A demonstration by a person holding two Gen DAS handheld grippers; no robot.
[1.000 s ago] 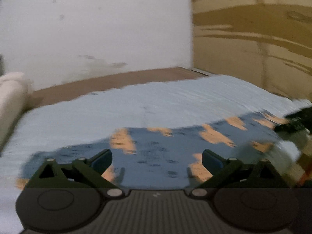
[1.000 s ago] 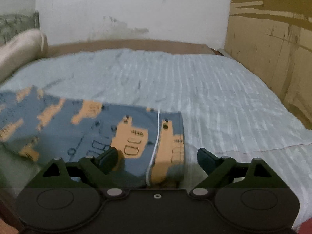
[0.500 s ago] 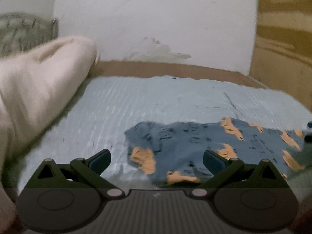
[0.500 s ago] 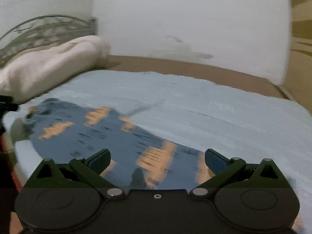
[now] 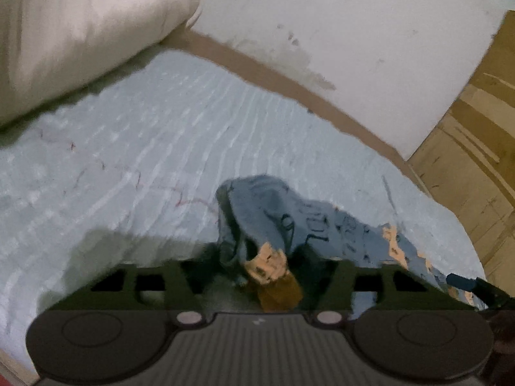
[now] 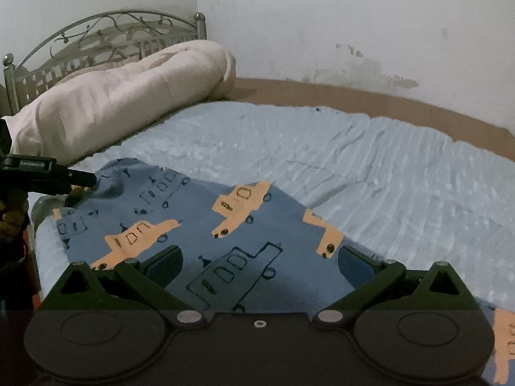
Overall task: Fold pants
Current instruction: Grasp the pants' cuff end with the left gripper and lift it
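Two grippers: yours, both over the pants [image 6: 199, 225].
Left gripper [image 5: 257, 267]: jaws just closing, bunched cloth between them; grip unclear.
Right gripper [image 6: 257, 267]: spread wide, empty.
Pants: on the bedsheet [image 6: 370, 160], pillow [image 6: 122, 96] at ten o'clock.

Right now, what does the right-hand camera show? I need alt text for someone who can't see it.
Blue pants printed with orange vehicles lie spread on a pale blue bedspread, under the open right gripper. The left gripper reaches their far left end; a cream rolled quilt lies before a metal headboard.
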